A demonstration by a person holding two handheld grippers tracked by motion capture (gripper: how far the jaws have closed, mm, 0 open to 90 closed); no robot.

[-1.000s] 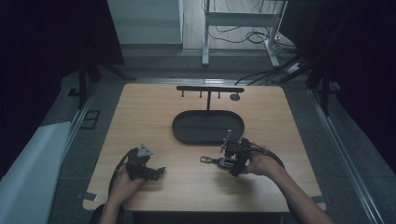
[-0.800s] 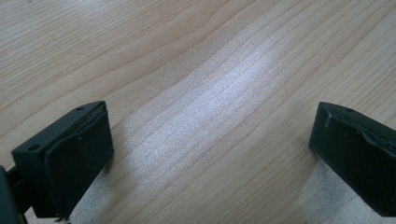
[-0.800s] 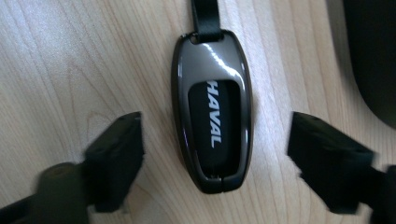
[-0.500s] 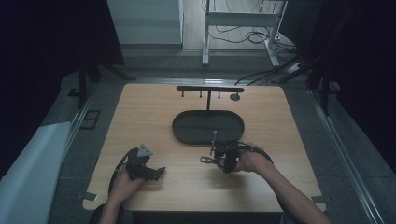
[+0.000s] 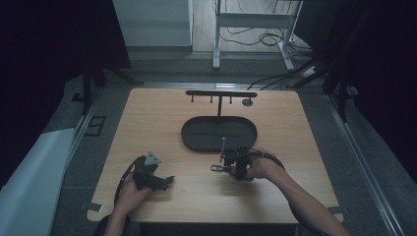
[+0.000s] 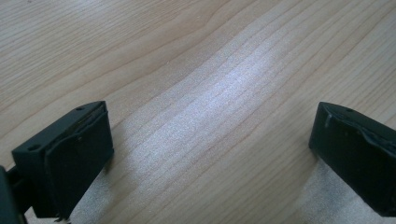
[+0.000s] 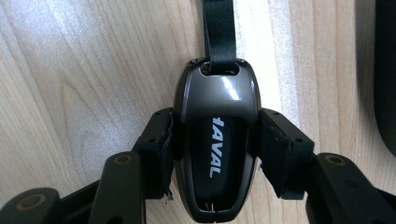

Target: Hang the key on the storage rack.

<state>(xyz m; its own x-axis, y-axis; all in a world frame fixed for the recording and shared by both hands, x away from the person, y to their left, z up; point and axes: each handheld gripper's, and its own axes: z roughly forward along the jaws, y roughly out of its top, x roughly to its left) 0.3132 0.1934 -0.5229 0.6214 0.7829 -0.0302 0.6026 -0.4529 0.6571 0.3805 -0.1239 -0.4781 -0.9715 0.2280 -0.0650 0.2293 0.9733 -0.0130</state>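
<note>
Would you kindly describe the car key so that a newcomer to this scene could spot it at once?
On the wooden table, look just in front of the black oval tray, toward the person's right hand. The key fob lies there, clamped between the right gripper jaws. It alone is glossy grey-brown with white lettering and a black strap.

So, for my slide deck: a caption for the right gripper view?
Right gripper clamped on a car key fob lying on the wooden table.
</note>
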